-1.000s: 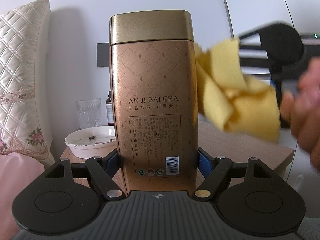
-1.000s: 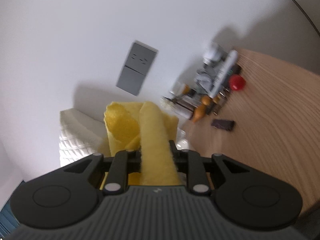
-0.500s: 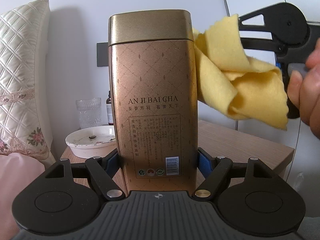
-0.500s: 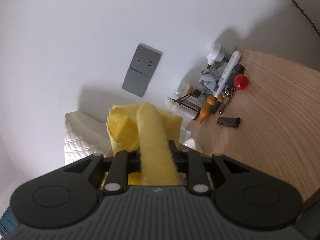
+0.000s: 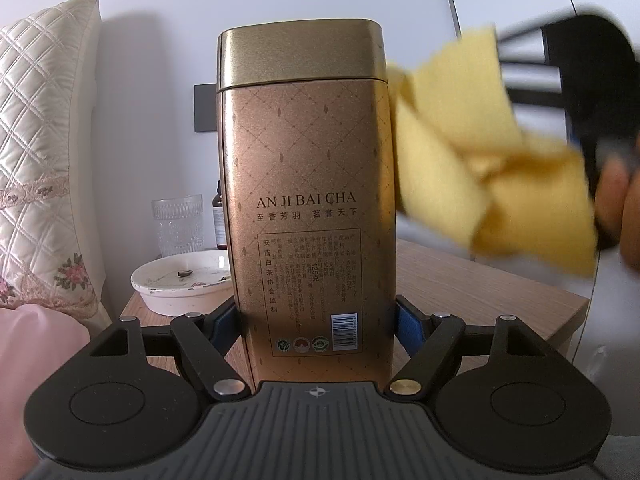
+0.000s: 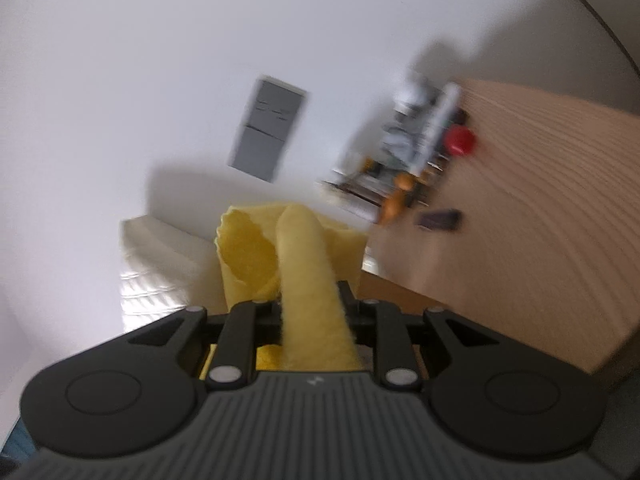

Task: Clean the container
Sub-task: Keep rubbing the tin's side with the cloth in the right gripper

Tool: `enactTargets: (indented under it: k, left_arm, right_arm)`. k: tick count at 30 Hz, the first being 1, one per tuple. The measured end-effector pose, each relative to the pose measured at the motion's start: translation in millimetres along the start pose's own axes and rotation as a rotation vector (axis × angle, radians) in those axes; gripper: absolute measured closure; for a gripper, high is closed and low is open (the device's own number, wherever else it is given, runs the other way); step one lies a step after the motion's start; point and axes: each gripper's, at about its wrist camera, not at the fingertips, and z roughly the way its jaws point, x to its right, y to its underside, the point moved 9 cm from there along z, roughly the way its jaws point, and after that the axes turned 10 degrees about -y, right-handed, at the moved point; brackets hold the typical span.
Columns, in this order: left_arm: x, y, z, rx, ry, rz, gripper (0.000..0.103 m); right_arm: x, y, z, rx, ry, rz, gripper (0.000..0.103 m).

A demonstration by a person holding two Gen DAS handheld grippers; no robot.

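Left wrist view: tall bronze-gold metal tea tin with a gold lid (image 5: pixel 308 200), upright, dead centre. Left gripper (image 5: pixel 316 326) clamps its lower sides, blue pads against both flanks. Tin is held above the light wooden desk (image 5: pixel 480 280).

Crumpled yellow cleaning cloth (image 5: pixel 492 164) at 2 o'clock of the tin, blurred; its near edge meets the tin's upper right side, contact not certain. A hand (image 5: pixel 624 216) shows at 3 o'clock, at the frame edge.

White shallow ceramic dish (image 5: pixel 180 288) on the desk at 8 o'clock of the tin; clear patterned glass tumbler (image 5: pixel 178 226) behind it. Quilted cream pillow (image 5: pixel 40 152) at 9 o'clock.

Right wrist view: right gripper (image 6: pixel 308 312) pinched narrow on the yellow cloth, which rises toward 12 o'clock. Grey wall socket plate (image 6: pixel 266 132) above it. Blurred clutter at 2 o'clock.
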Motion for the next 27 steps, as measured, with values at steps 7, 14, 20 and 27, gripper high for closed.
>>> enactTargets:
  k: [7, 14, 20, 27]
  left_arm:
    - [12, -3, -5, 0.002, -0.001, 0.003, 0.023]
    - [22, -7, -14, 0.003, 0.0, 0.006, 0.023]
    - [23, -6, -17, 0.006, -0.004, 0.014, 0.023]
    - [-8, 8, -29, 0.006, -0.007, 0.018, 0.022]
  right_arm:
    - [5, 5, -4, -0.006, 0.013, -0.031, 0.08]
    - [25, 13, -4, -0.02, 0.055, 0.008, 0.08]
    - [-5, 0, -4, 0.007, -0.026, -0.003, 0.08]
    - [19, 10, -5, -0.003, 0.023, 0.03, 0.08]
